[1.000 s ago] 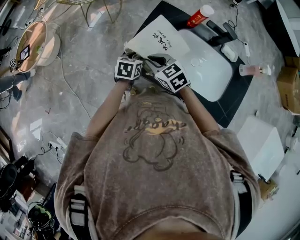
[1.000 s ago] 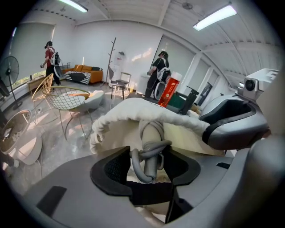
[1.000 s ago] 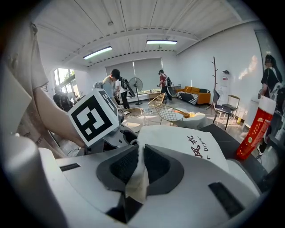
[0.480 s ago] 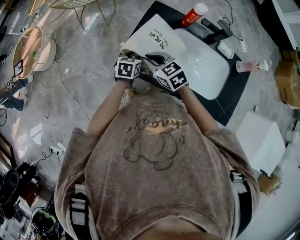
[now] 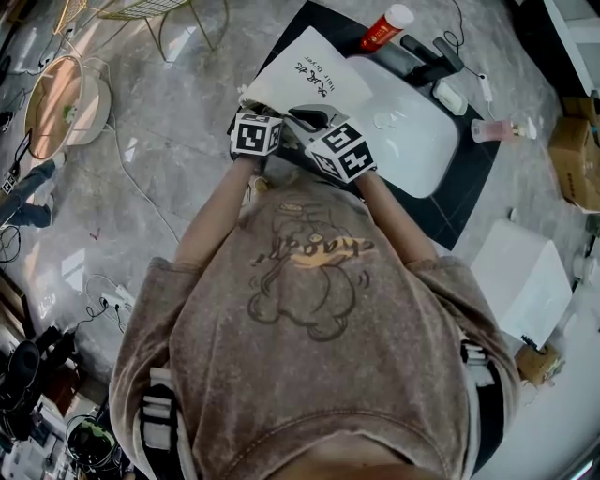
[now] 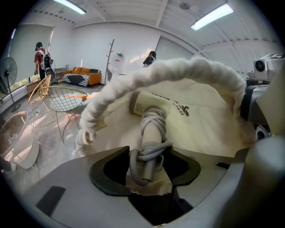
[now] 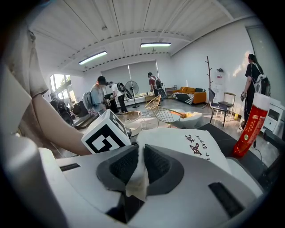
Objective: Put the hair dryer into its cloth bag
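My left gripper (image 6: 149, 156) and right gripper (image 7: 139, 153) show only their backs from above, where their own bodies hide the jaws. The cream hair dryer (image 6: 147, 103), its grey cord wound round the handle, doesn't show in the head view at all. In the left gripper view its far end runs behind a fold of fabric, so I can't make out the nozzle.

That same view shows it lying inside the mouth of the white cloth bag (image 5: 305, 75), whose thick rolled rim arches over it. My left jaws stand wide but are closed against the cord-wrapped handle, with a bit of cloth beneath it. My right jaws are nearly together, pinching a fold of the bag's edge between the pads.

Little differs from a second ago. Both grippers sit side by side at the near end of the bag as before. The bag lies in the same place on the black mat (image 5: 455, 202), next to the white oval tray (image 5: 422, 150). Only the camera has shifted a touch.

The bag carries black brush characters and the words "Hair Dryer". A grey label on the dryer's barrel end is too small to read. So is the yellow print on the red bottle with a white cap (image 5: 387, 28).
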Tool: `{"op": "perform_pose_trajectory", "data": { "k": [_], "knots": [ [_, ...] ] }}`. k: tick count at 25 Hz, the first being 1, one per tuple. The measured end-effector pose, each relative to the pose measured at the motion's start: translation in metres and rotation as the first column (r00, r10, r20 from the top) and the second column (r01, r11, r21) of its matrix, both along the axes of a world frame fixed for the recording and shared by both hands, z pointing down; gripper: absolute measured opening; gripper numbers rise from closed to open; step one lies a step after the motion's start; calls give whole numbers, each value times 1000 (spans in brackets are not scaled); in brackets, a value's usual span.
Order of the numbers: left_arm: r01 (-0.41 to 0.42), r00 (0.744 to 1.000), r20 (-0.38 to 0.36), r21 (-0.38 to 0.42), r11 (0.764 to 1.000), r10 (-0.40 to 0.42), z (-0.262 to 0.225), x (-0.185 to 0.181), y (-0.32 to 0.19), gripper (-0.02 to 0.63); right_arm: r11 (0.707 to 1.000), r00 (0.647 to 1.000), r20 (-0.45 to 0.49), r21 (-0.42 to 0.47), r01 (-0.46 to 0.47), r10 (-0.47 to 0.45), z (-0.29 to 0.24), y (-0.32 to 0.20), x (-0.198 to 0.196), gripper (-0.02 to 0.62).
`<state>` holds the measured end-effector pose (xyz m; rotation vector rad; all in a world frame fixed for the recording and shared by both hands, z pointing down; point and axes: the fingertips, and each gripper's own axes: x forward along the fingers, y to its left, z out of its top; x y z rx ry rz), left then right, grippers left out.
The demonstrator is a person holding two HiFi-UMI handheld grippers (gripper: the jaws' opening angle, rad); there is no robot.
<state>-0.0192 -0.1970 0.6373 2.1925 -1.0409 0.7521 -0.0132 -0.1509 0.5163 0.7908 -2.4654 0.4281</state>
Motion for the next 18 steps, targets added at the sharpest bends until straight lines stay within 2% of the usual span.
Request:
{"op": "perform_pose_trajectory", "data": {
  "k": [5,8,13,18],
  "knots": [
    [6,1000,-4,10,1000,-6,-3,-2,1,235,1000,1000,1,0,0,0,0,0,0,46],
    [14,1000,-27,48,999,-12,-13,-9,7,247,1000,1000,3,1,3,-3,0,-1,0,46],
    [92,993,-79,78,993,-86,-29,-38,18,249,1000,1000,-5,-4,20,-20,8,0,-2,46],
    [163,984,-89,75,984,-156,-38,-69,32,249,999,999,-13,-14,43,-44,15,1,-8,47]
  ]
}}
